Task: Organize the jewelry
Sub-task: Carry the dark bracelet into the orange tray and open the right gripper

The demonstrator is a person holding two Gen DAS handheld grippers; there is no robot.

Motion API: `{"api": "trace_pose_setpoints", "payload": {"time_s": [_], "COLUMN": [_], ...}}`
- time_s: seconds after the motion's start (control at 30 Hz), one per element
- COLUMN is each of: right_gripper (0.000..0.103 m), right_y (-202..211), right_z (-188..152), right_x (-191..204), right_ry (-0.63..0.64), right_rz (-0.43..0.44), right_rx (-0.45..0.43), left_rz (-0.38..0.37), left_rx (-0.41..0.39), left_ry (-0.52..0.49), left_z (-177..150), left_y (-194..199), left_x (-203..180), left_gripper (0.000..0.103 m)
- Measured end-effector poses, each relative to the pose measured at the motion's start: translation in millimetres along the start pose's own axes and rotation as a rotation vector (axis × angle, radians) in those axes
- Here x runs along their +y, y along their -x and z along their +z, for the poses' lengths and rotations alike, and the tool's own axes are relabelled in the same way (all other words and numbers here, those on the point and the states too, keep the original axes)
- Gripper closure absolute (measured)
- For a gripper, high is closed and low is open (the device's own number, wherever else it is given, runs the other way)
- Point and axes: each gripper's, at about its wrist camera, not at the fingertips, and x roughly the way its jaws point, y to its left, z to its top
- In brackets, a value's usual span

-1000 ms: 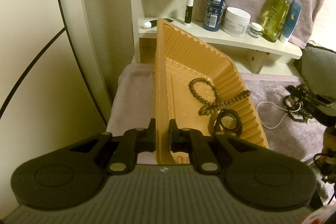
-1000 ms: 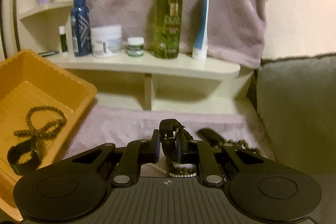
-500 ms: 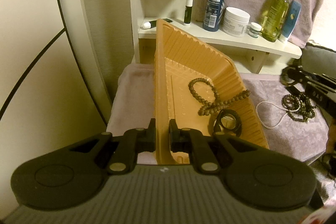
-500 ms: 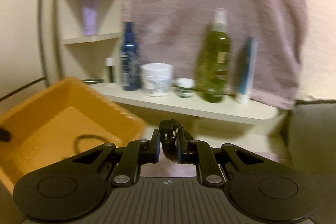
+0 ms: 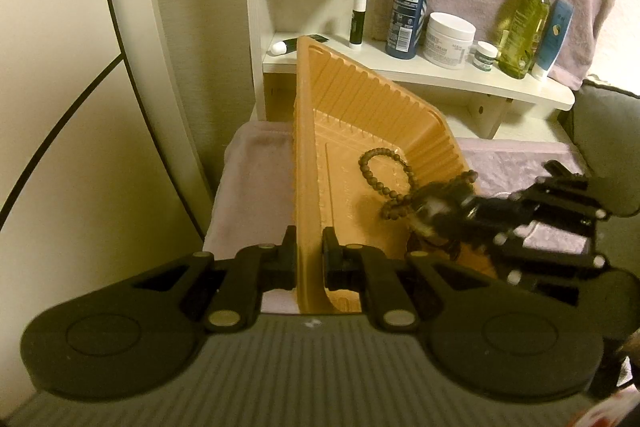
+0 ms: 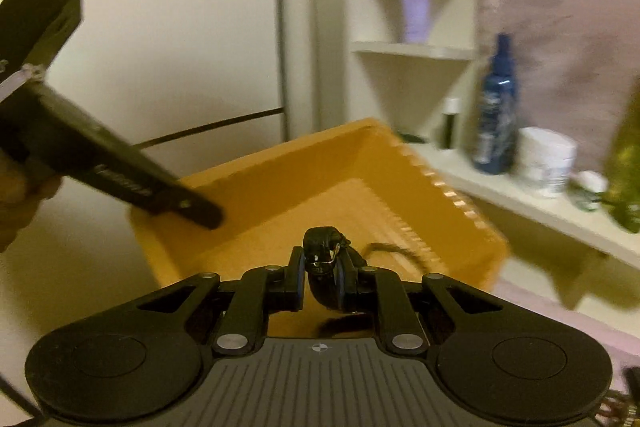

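My left claw, low in the middle of the left wrist frame, is pinched on the near wall of the orange tray, which stands tilted up on the pale purple cloth. Inside the tray, at frame centre, lies a brown bead bracelet. Just right of it my right claw reaches over the tray's right edge, blurred, gripping a dark strap-like piece of jewelry; in the right wrist frame that piece sits clamped between my fingers at lower centre, above the tray floor. Along the upper right runs a white shelf carrying a blue spray bottle, a white cream jar and a green bottle.
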Motion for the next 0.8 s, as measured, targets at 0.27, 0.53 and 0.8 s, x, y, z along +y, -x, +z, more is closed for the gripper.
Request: {"api": "trace_pose_setpoints", "payload": {"time_s": [0.27, 0.53, 0.8], "right_gripper": [0.088, 0.040, 0.039], "right_y": [-14, 1, 20], "right_z": [-7, -5, -5], "right_x": [-3, -6, -15], "right_ry": [-0.034, -0.053, -0.094], "right_rz": [0.030, -0.004, -0.071], "right_rx": [0.077, 0.036, -0.001], "left_rz": [-0.001, -0.002, -0.002], "left_rx": [-0.001, -0.001, 0.000], "left_ry": [0.001, 0.001, 0.004], "left_z": [0, -1, -1], "left_y": [0, 0, 0], "left_x": [0, -1, 0], "left_gripper": [0.093, 0.093, 0.093]}}
